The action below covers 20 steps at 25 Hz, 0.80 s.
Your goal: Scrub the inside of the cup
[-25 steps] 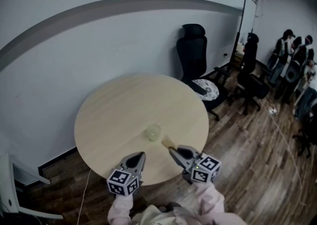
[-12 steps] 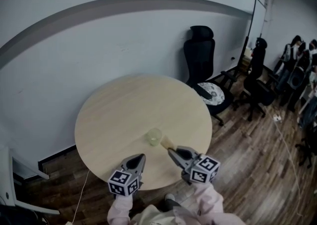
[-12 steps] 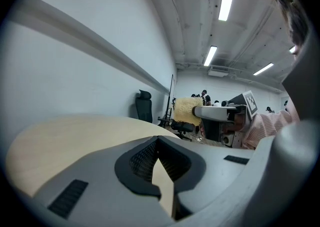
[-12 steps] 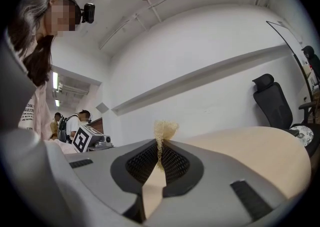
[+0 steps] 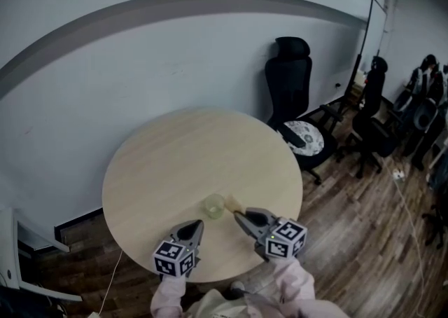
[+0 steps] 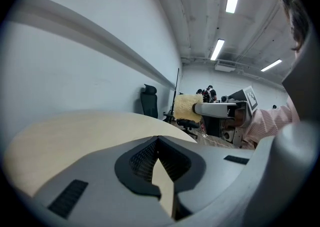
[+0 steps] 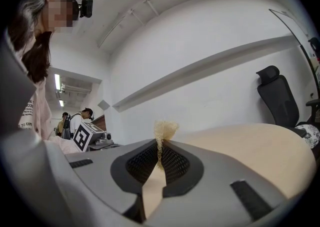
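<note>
While the right gripper [image 5: 239,216] clamps a pale yellow sponge [image 5: 233,203], the sponge sits just beside the clear cup [image 5: 214,205] on the round table [image 5: 175,155]. The left gripper [image 5: 198,224] hovers near the cup, jaws together and empty.
</note>
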Each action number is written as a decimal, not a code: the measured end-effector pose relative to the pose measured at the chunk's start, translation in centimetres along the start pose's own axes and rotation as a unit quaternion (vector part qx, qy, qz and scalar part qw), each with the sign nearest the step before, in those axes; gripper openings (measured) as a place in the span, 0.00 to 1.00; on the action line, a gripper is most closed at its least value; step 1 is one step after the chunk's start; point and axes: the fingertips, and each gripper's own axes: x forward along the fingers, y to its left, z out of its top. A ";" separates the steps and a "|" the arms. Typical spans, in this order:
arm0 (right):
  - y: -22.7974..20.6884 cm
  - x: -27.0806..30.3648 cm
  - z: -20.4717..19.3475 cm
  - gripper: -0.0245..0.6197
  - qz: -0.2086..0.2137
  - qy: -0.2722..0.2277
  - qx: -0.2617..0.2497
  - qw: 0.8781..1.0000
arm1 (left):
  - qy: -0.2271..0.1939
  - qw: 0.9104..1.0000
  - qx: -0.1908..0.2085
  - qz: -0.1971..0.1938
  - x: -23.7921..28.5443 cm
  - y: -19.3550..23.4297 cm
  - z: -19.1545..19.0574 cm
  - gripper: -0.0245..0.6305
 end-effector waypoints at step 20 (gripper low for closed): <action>-3.8 4.4 -0.8 0.08 0.085 0.078 -0.040 0.993 | 0.025 0.998 -0.007 0.050 5.4 2.1 -2.2 0.07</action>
